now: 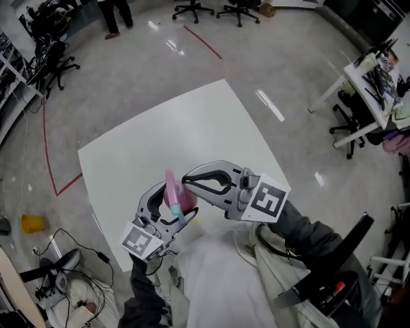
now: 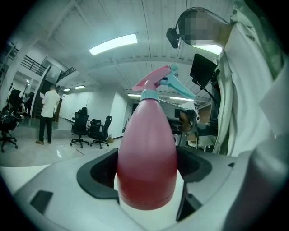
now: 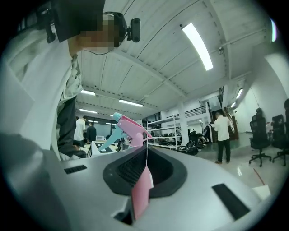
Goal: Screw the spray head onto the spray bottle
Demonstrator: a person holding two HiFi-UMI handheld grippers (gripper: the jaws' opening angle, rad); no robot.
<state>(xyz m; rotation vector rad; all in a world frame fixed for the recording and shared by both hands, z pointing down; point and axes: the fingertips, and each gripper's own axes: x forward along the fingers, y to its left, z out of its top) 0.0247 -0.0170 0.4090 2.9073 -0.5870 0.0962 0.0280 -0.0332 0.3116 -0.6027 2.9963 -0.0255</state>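
My left gripper [image 1: 168, 204] is shut on the body of the pink spray bottle [image 2: 146, 158], holding it in the air over the near edge of the white table [image 1: 192, 134]. The pink and teal spray head [image 2: 158, 81] sits on the bottle's neck. A flat pink tag [image 3: 142, 189] hangs from the spray head [image 3: 128, 128] by a thin thread. It lies in the seam between the jaws of my right gripper [image 3: 140, 180], which are shut on it. In the head view the right gripper [image 1: 186, 180] comes in from the right, with its tips beside the bottle [image 1: 182, 200].
Office chairs [image 1: 238, 9] stand on the shiny floor beyond the table, and a person [image 1: 115, 16] stands at the back. A desk with clutter [image 1: 378, 70] is at the right. On the floor at the left lie cables and a yellow object [image 1: 32, 223].
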